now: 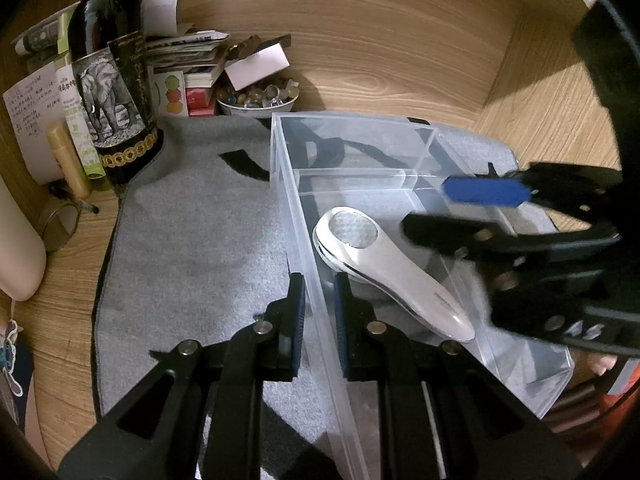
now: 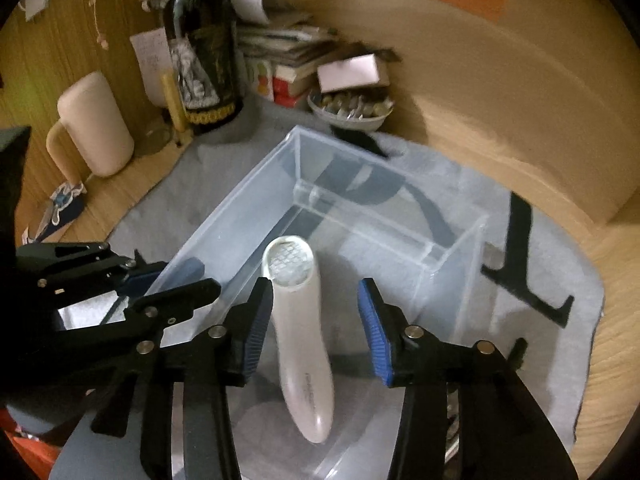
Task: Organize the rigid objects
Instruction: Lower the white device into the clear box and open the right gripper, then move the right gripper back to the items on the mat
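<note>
Wooden desk (image 1: 400, 60) and grey mat (image 1: 192, 240) fill the frame, clutter blurred at upper left. Centre frame, the clear bin (image 1: 286, 184) holds the white handheld device (image 2: 298, 320), lying free between the right gripper (image 2: 316, 316)'s parted pads. Left gripper (image 1: 319, 316) is clamped on the bin's near wall, its base cut off.

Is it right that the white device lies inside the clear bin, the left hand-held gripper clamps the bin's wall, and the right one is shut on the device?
Not quite: the right hand-held gripper is open, its pads clear of the white device, as the right wrist view shows. The rest holds.
</note>
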The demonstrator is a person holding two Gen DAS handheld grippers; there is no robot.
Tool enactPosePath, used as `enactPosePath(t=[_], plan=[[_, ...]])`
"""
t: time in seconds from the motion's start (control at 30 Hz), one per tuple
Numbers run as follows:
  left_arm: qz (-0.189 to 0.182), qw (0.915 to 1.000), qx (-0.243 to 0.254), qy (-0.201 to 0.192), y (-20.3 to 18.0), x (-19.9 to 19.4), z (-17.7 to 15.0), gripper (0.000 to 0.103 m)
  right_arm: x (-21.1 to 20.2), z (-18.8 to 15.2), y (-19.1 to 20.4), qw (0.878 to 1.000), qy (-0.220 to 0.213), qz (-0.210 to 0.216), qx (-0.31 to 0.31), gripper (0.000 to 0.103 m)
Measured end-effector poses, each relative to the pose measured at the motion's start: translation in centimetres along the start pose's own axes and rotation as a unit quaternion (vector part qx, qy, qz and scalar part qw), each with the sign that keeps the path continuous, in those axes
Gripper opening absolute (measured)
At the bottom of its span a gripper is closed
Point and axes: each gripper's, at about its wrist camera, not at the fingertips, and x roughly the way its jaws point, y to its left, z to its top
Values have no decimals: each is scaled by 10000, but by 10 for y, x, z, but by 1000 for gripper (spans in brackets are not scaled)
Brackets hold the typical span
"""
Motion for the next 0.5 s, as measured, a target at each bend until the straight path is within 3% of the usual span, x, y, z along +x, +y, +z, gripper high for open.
enactPosePath(t=[0.33, 0.5], plan=[[22, 10000, 24, 25, 1, 1, 1, 14, -55, -4, -31, 9928, -896, -762, 245, 66], [46, 10000, 29, 28, 0, 2, 1, 14, -67, -14, -62, 9880, -963, -1096, 510, 68]])
